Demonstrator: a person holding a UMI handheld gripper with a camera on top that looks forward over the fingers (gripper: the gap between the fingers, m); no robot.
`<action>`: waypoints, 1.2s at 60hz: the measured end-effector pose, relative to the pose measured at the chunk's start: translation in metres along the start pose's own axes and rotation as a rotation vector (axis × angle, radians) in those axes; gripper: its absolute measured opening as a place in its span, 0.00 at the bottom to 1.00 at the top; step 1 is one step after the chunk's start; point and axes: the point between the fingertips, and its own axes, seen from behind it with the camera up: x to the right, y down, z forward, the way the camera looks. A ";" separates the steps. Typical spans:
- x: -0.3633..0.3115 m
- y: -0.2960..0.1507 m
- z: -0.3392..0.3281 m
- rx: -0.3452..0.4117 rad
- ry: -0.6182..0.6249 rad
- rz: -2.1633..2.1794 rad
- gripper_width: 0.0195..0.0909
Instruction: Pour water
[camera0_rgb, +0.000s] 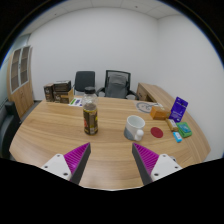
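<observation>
A brown bottle (90, 118) with a pale cap stands upright on the wooden table (60, 135), beyond my left finger. A white mug (134, 127) stands to its right, beyond my right finger. My gripper (112, 160) is open, its magenta pads (75, 157) spread wide over bare tabletop with nothing between them. Both the bottle and the mug are well ahead of the fingertips.
A small red object (157, 133) lies right of the mug. Boxes and packets (178, 120) crowd the table's right end. A cardboard box (58, 92) and small items sit at the far left, with two office chairs (103, 83) behind the table.
</observation>
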 end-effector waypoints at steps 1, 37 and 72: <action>-0.009 -0.002 0.005 0.000 -0.007 0.009 0.93; -0.094 -0.081 0.214 0.229 -0.005 0.060 0.62; -0.087 -0.140 0.167 0.358 -0.229 0.407 0.25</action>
